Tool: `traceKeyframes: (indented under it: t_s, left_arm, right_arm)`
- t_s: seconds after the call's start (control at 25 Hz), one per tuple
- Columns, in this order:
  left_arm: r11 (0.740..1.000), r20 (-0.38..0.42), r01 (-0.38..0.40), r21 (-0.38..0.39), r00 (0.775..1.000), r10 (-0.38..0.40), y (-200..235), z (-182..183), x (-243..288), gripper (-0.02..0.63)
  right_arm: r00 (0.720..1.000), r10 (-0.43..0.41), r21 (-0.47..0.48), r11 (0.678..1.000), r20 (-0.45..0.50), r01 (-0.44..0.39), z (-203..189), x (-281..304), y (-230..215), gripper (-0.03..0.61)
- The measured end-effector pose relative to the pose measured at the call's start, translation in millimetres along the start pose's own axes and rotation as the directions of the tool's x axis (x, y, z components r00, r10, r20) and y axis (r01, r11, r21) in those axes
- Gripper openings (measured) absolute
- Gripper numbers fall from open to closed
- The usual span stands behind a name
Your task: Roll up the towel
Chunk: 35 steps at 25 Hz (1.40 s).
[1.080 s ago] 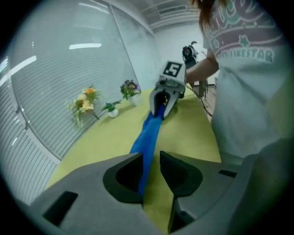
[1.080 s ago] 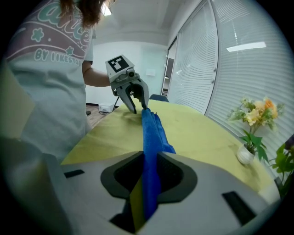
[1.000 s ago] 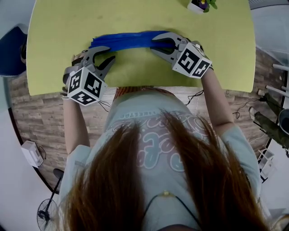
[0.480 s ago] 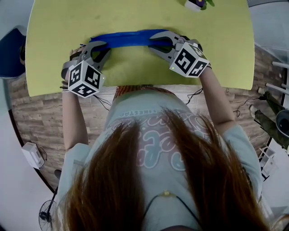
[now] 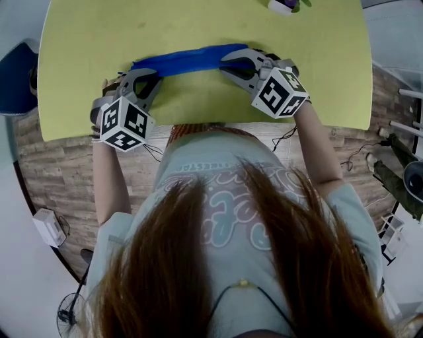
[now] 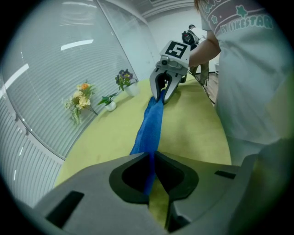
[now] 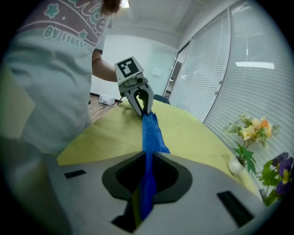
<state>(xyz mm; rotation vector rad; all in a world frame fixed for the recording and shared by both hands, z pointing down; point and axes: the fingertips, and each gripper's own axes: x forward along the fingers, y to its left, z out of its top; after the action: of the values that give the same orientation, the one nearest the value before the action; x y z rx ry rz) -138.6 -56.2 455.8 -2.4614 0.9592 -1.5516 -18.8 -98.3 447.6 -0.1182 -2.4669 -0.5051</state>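
Observation:
The blue towel (image 5: 188, 59) lies bunched into a long narrow strip across the yellow-green table (image 5: 86, 33). My left gripper (image 5: 137, 76) is at the strip's left end; its jaws are closing and pinch the cloth between them, as the left gripper view shows with the towel (image 6: 149, 128) running into the left gripper (image 6: 151, 158). My right gripper (image 5: 232, 61) holds the right end, jaws closing with the cloth pressed between them. In the right gripper view the towel (image 7: 149, 131) runs from the right gripper (image 7: 146, 156) to the left gripper (image 7: 141, 106).
A small flower pot (image 5: 285, 5) stands at the table's far edge, and more flowers (image 6: 80, 98) stand along the window side. The table's near edge (image 5: 198, 125) is close to the person's body. A blue chair (image 5: 14, 76) sits at the left.
My left gripper moved up from beside the towel onto its left end and closed on the cloth. The right gripper kept its hold and barely shifted.

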Motion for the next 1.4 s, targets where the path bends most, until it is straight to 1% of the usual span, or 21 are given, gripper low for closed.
traceKeyframes:
  t_s: [0.08, 0.28, 0.4, 0.52, 0.64, 0.72, 0.8, 0.92, 1.12, 1.2, 1.4]
  left_arm:
    - [1.000, 0.003, 0.016, -0.017, 1.000, -0.016, -7, 1, -3, 0.041]
    - [0.998, 0.019, 0.045, -0.051, 0.999, -0.044, -19, 6, -7, 0.043]
    - [0.994, 0.032, 0.086, -0.062, 0.996, -0.084, -26, 9, -9, 0.041]
    - [0.986, 0.029, 0.141, -0.085, 0.990, -0.139, -27, 7, -10, 0.043]
    - [0.972, 0.019, 0.208, -0.113, 0.978, -0.207, -27, 3, -10, 0.043]
    - [0.957, 0.017, 0.256, -0.135, 0.966, -0.256, -25, 1, -11, 0.043]
    - [0.940, 0.014, 0.303, -0.155, 0.952, -0.305, -23, 2, -11, 0.043]
    - [0.915, 0.020, 0.366, -0.172, 0.929, -0.368, -21, 5, -12, 0.043]
    - [0.865, 0.030, 0.454, -0.213, 0.888, -0.459, -20, 3, -11, 0.043]
    - [0.851, 0.034, 0.476, -0.221, 0.876, -0.481, -17, 4, -10, 0.043]
    - [0.831, 0.036, 0.503, -0.236, 0.859, -0.510, -10, 2, -10, 0.043]
  right_arm:
    - [1.000, 0.020, 0.020, 1.000, 0.010, -0.020, 1, -3, 4, 0.048]
    - [0.998, 0.068, 0.024, 0.997, 0.015, -0.069, -1, -10, 14, 0.048]
    - [0.993, 0.116, 0.067, 0.991, 0.006, -0.117, -2, -13, 16, 0.048]
    - [0.985, 0.174, 0.114, 0.978, -0.002, -0.173, -3, -11, 18, 0.048]
    - [0.971, 0.238, 0.192, 0.952, 0.013, -0.236, -3, -8, 19, 0.048]
    - [0.959, 0.283, 0.236, 0.930, 0.023, -0.280, -2, -6, 18, 0.048]
    - [0.942, 0.333, 0.283, 0.901, 0.034, -0.329, -2, -5, 15, 0.048]
    - [0.910, 0.412, 0.352, 0.845, 0.048, -0.402, -3, -5, 13, 0.048]
    - [0.867, 0.494, 0.408, 0.778, 0.071, -0.477, -3, -4, 11, 0.048]
    - [0.857, 0.507, 0.420, 0.761, 0.090, -0.494, -3, -5, 7, 0.048]
    - [0.854, 0.509, 0.431, 0.750, 0.108, -0.502, 0, -3, 1, 0.049]
